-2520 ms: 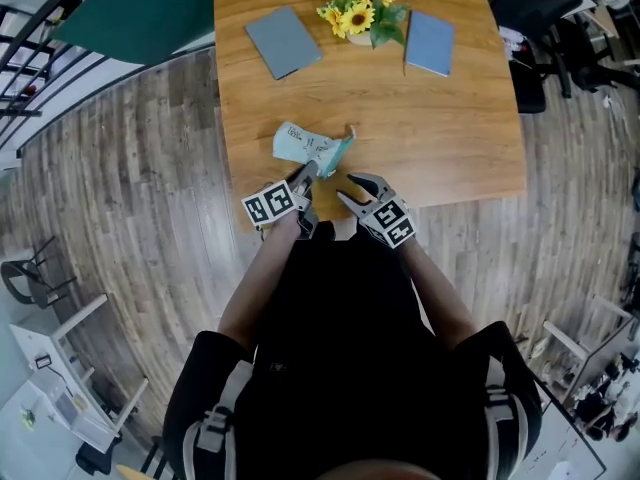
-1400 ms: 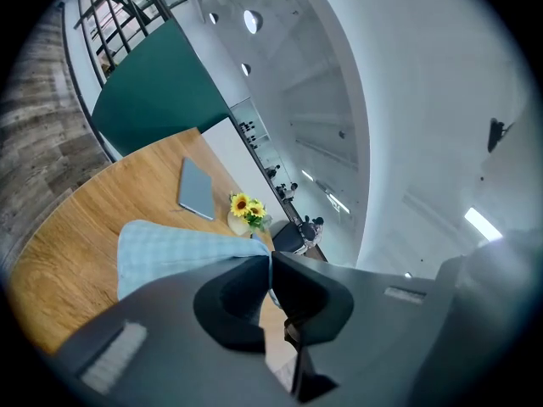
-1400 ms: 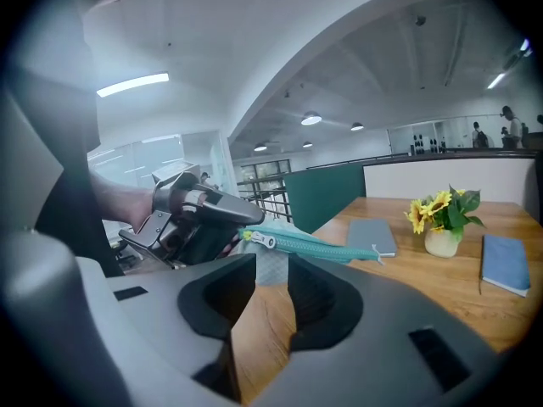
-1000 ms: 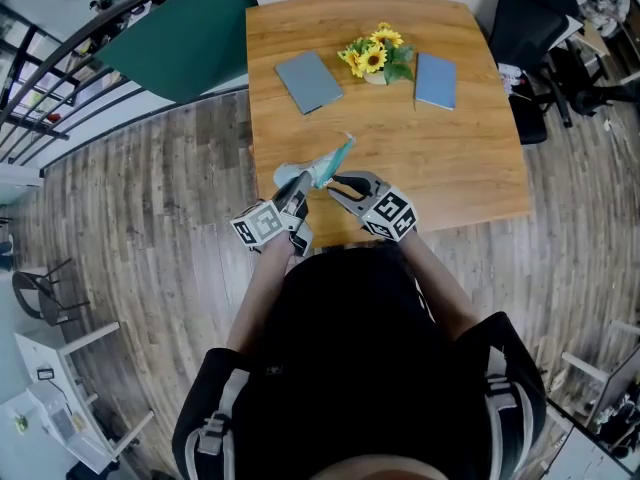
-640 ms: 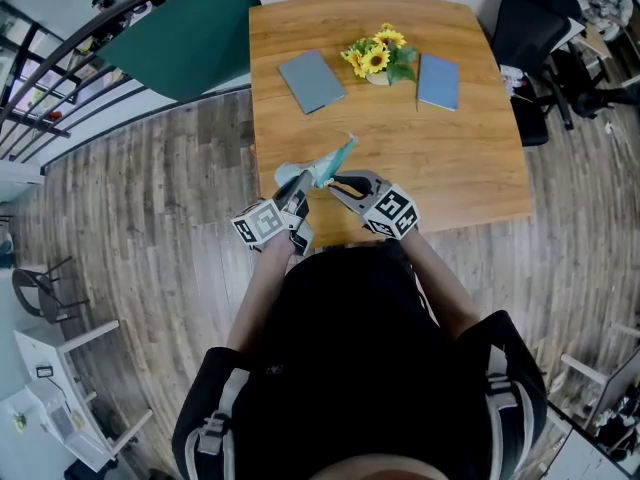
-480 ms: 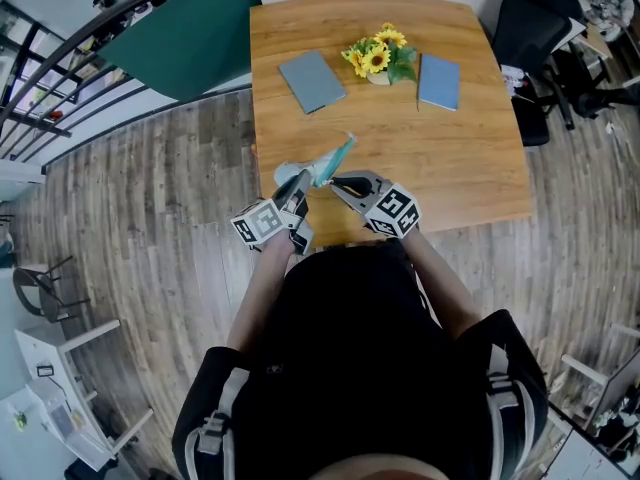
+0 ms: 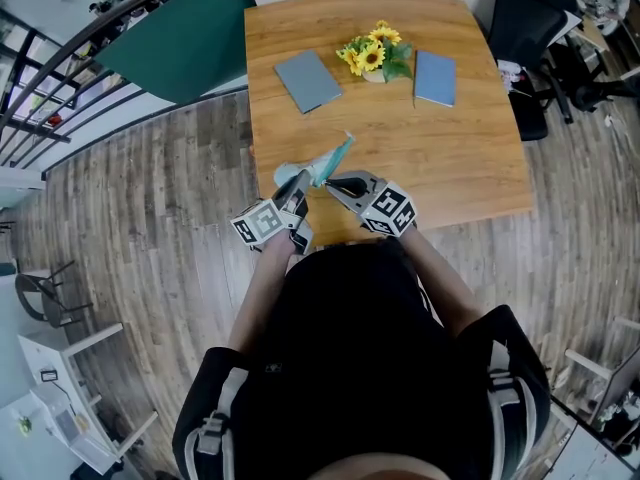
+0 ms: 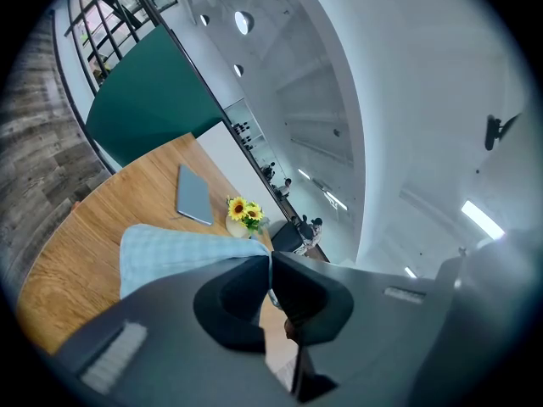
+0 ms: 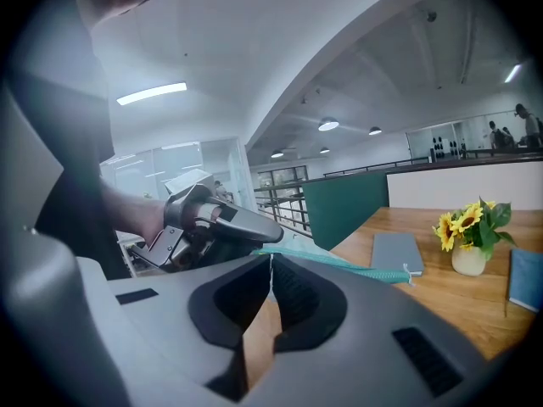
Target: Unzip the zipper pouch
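Note:
A light blue checked zipper pouch (image 7: pixel 326 162) with a teal zipper edge hangs lifted over the near edge of the wooden table (image 7: pixel 450 158). My left gripper (image 7: pixel 303 178) is shut on its near lower corner; the checked cloth (image 8: pixel 170 248) spreads out from that gripper's tips (image 8: pixel 270 257). My right gripper (image 7: pixel 330 182) sits right beside it, its jaws closing until they meet on the teal zipper band (image 9: pixel 339 263) at its tips (image 9: pixel 271 259). The left gripper (image 9: pixel 216 219) shows just behind, in a hand.
On the table's far side lie a grey notebook (image 7: pixel 308 80) and a blue notebook (image 7: pixel 435 77), with a small vase of sunflowers (image 7: pixel 375 58) between them. A dark chair (image 7: pixel 530 28) stands at the right, a green panel (image 7: pixel 180 38) at the left.
The pouch, lying on the table at first, is now held up off it. The right gripper's jaws, open a second ago, have come together at the pouch's zipper edge. The left gripper keeps its hold.

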### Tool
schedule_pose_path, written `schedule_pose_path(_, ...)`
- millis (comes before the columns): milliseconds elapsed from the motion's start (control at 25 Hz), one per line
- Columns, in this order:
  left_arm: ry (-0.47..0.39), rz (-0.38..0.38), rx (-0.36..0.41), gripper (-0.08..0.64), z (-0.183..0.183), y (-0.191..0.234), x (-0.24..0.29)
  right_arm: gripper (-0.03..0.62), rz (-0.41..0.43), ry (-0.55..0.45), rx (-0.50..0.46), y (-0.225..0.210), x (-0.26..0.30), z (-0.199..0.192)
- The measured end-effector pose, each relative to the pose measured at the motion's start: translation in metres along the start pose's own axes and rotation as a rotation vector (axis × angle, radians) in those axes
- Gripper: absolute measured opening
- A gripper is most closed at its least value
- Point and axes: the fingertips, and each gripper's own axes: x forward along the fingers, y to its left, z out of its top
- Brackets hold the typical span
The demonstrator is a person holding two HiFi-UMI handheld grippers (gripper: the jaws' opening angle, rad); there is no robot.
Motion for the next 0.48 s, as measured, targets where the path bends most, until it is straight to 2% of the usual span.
schedule_pose_path(280, -0.006, 0.002, -0.044, 0.008, -0.007, 0.001, -0.002, 0.009, -0.007, 0.011, -0.009, 0.0, -0.003, -0.004)
schedule_pose_path(480, 0.002, 0.013, -0.042, 0.006, -0.011, 0.003, -0.003, 0.007, -0.019, 0.013, -0.026, 0.002, -0.004, -0.007)
